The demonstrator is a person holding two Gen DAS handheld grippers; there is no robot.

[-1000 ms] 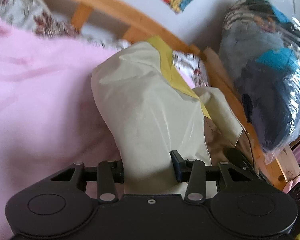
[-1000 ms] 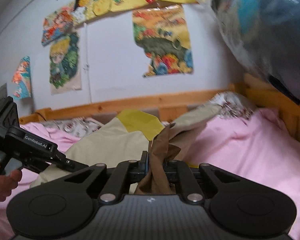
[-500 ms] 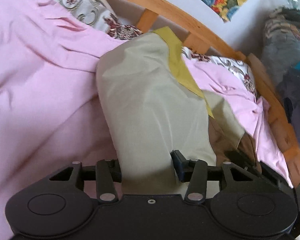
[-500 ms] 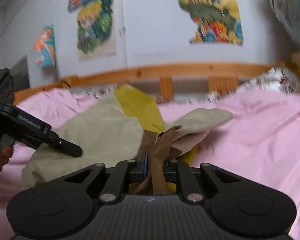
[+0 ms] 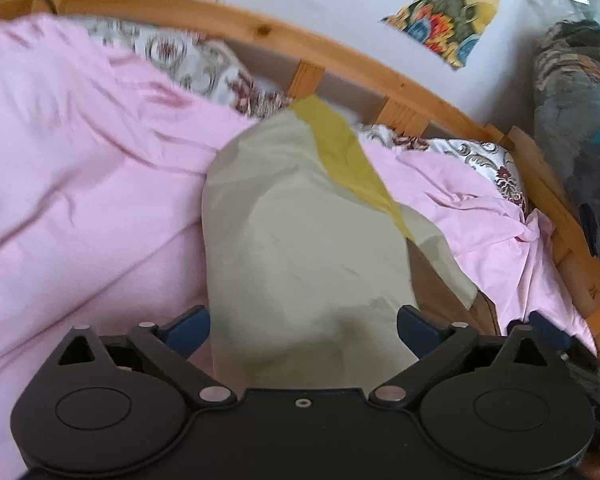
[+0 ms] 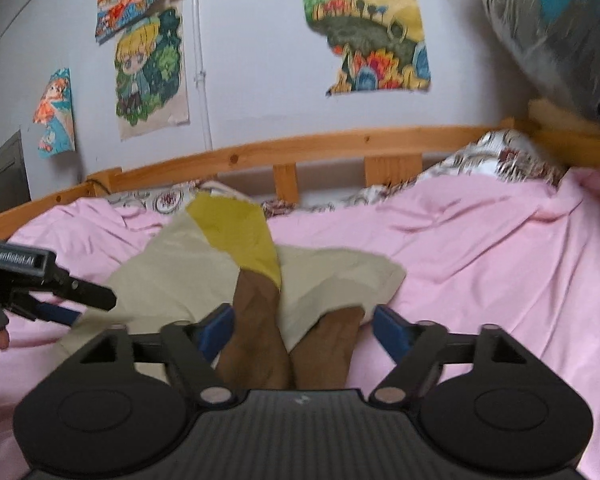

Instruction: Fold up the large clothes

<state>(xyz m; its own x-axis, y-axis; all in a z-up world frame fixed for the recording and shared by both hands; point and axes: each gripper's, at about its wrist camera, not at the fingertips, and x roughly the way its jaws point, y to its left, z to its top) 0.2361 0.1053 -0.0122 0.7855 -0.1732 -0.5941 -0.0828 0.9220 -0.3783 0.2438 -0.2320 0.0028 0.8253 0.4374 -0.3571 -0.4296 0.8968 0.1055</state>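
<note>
Both grippers, left and right, just spread their fingers wide, garment lying loose between; clear bag holds clothes.

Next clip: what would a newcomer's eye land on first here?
Most likely the beige garment with its yellow panel, lying on the pink sheet in the middle of the bed. Both grippers, left and right, have just opened, their jaws wide around its near edge. Bright cartoon posters cover the wall behind.

Left gripper: jaws just opened wide, pads clear of the cloth between them. Right gripper: same, jaws just opened, nothing clamped.
</note>
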